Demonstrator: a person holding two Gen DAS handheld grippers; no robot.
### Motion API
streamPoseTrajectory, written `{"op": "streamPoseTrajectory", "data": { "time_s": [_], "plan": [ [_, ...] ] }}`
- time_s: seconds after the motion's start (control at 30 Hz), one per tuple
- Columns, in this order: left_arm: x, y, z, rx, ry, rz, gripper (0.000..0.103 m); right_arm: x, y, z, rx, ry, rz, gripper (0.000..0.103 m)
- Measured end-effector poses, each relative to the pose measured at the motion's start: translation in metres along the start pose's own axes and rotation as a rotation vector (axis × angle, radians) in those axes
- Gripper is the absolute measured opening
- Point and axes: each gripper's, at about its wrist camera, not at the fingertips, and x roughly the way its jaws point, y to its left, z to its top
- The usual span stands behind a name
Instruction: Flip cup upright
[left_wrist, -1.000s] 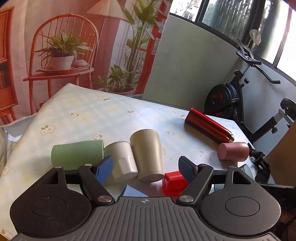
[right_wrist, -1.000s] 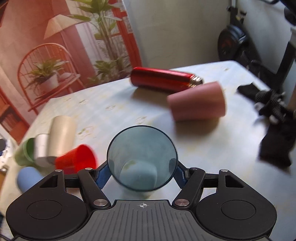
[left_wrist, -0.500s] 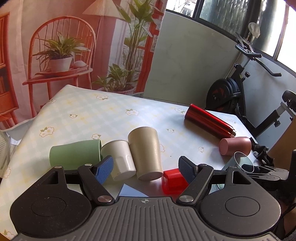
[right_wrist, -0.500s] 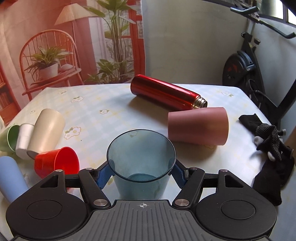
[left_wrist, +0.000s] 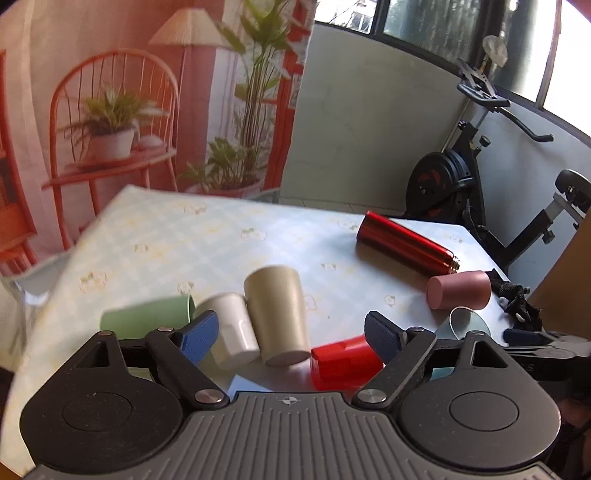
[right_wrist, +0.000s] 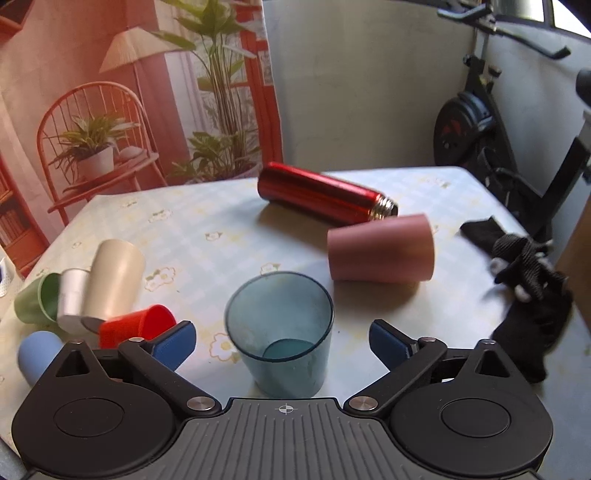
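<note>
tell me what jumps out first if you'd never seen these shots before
Front and centre in the right wrist view, a translucent blue cup stands upright on the flowered tablecloth between the open fingers of the right tool. Behind it lie a shiny red flask and a pink cup on their sides. To the left, a cluster of tipped-over cups, beige, red and green among them.

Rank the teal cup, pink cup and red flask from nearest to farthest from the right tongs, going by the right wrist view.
1. Teal cup: standing upright between the open right tongs, not gripped.
2. Pink cup: lying on its side, ahead and to the right.
3. Red flask: lying on its side just behind the pink cup, farthest back.
</note>
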Motion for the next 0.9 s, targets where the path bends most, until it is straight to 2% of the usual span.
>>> {"op": "streamPoseTrajectory", "data": {
  "time_s": [0.13,0.4,0.7,0.9],
  "plan": [
    [-0.015,-0.008,0.006,0.049,-0.049,0.021,0.094,-0.033,0.013,0.006,-0.02,-0.044,-0.008,0.103],
    [-0.05,-0.024,0.015,0.116,-0.148,0.014,0.095,-0.085,0.035,0.019,-0.028,-0.094,0.0,0.103],
    [-0.075,-0.032,0.016,0.134,-0.207,-0.005,0.099,-0.11,0.047,0.023,-0.04,-0.104,0.019,0.103],
    [-0.073,-0.029,0.011,0.112,-0.191,-0.013,0.099,-0.113,0.045,0.023,-0.028,-0.116,0.013,0.103]
  ]
}}
